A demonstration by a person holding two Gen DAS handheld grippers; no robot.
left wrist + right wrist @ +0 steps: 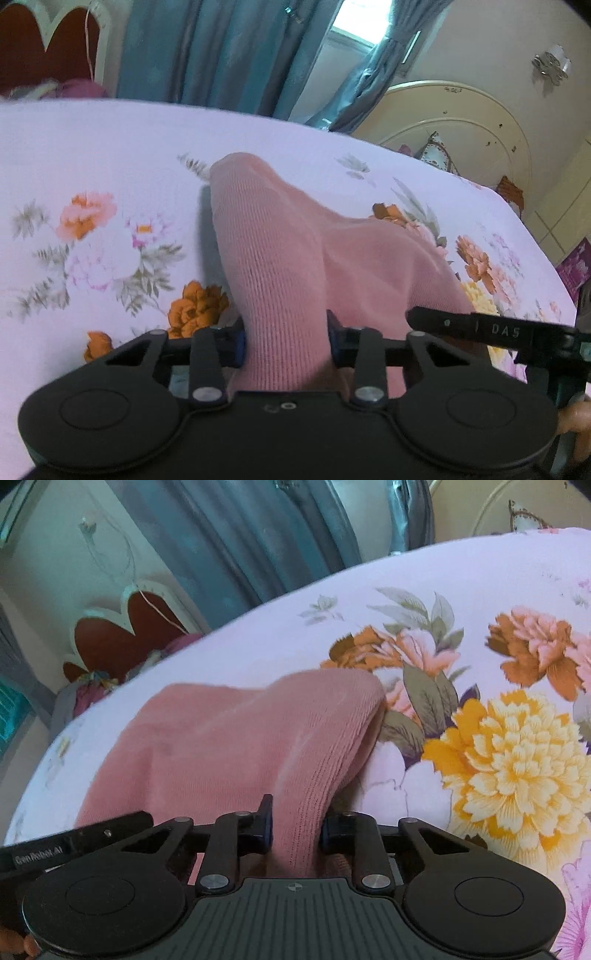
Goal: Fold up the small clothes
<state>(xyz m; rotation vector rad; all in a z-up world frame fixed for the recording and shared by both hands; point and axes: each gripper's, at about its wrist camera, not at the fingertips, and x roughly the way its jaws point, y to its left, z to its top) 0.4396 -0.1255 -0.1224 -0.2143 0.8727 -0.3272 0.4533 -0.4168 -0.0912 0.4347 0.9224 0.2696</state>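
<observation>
- Pink ribbed knit garment fills the near centre of both wrist views, bunched up between the pads of each tool and running away toward 12 o'clock over the bed.
- Left tool: its blue-edged pads press on a raised fold of the pink garment, the jaws partly closed with the cloth packed between them.
- Right tool: its jaws are narrower and pinch a ribbed edge of the same garment, which spreads from there toward 10 o'clock.
- In the left view the right tool's black finger reaches in from 3 o'clock, just beside the cloth; in the right view the left tool's finger shows at 9 o'clock.
- Floral bedsheet lies under the garment, lilac with orange, pink and yellow flowers.
- Teal curtains hang at 12 o'clock behind the bed; a cream headboard stands at 2 o'clock in the left view.
</observation>
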